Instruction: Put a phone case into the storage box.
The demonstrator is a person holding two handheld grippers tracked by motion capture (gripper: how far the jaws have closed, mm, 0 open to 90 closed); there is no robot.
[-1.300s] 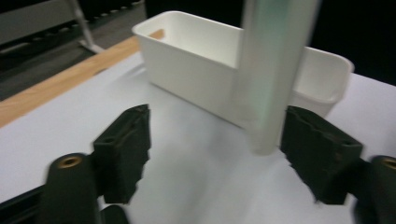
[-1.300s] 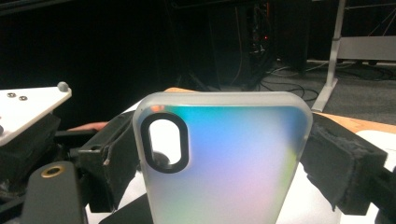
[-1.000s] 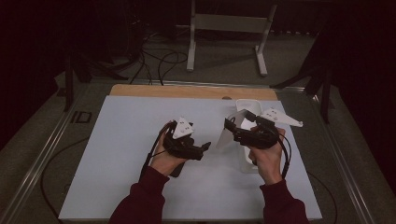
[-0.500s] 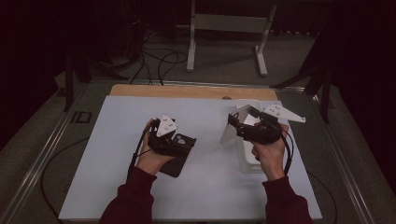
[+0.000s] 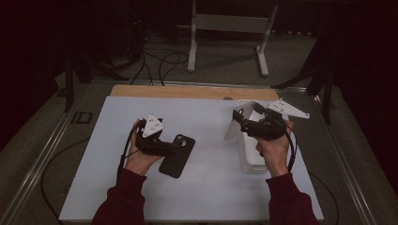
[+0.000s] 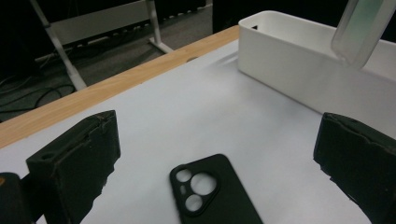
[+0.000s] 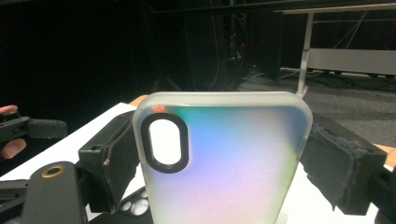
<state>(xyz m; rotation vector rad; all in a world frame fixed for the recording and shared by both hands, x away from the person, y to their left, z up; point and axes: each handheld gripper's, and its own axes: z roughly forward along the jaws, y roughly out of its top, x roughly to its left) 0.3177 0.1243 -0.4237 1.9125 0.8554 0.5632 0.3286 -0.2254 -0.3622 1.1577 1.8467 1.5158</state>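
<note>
Left gripper [image 5: 176, 149], black two-jaw tool with a grey three-cornered plate on top, is held low over the white table mat [image 5: 211, 187], left of centre in the high view. Its jaws stand wide apart and grasp nothing; in the left gripper view the two black foam-faced jaws sit at either edge of the frame with bare mat between them. The flat matte black phone case with a three-hole camera cutout [image 6: 215, 193] lies on the mat directly ahead of and between those jaws, cutout end pointing away from the hand; in the high view the same case [image 5: 177, 157] rests on the mat with the gripper's jaws above its near end, contact not resolvable. Right gripper [image 5: 237, 121] is raised over the right half of the table and is clenched on a frosted translucent phone case with an oval black-rimmed camera opening [image 7: 224, 158]; the jaws press on its two long edges and the case stands roughly upright, opening at upper left in the right gripper view. In the high view this case [image 5: 234, 124] hangs tilted just beside the near-left corner of the white rectangular plastic bin [image 5: 251, 161], which stands on the mat at the right. A strip of bare wooden table edge [image 5: 187, 91] runs along the far side of the mat.
</note>
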